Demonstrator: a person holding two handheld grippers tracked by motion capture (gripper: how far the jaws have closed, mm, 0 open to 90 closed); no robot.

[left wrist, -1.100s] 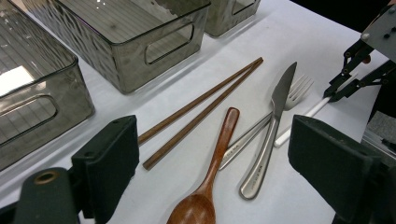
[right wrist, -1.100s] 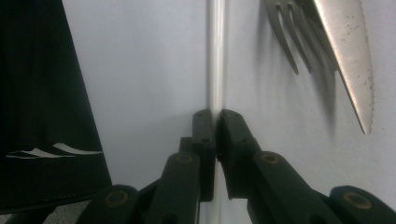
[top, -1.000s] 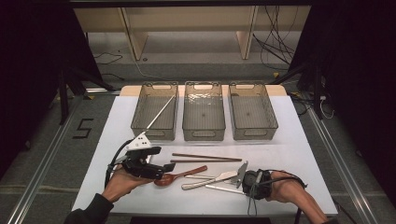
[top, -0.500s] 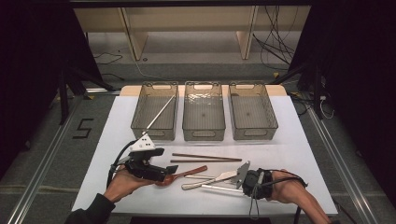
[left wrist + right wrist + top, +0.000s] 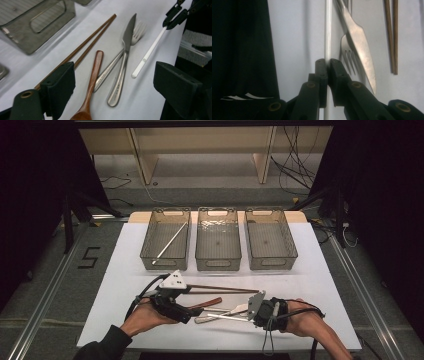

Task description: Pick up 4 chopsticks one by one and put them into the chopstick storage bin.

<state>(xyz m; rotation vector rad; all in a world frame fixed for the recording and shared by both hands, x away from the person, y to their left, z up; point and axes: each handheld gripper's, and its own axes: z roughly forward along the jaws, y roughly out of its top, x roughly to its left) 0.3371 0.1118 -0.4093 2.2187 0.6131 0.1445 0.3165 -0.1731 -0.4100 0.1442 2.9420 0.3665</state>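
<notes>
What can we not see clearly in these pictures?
- Wooden spoon: its bowl is cut off by the bottom edge of the left gripper view.
- White stick: its far end is cut off by the top edge of the right gripper view.
- Engraving on the knife handle: too small to read.

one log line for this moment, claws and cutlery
right claw: shut on white chopstick | left claw: open over wooden spoon | knife, fork: on table
</notes>
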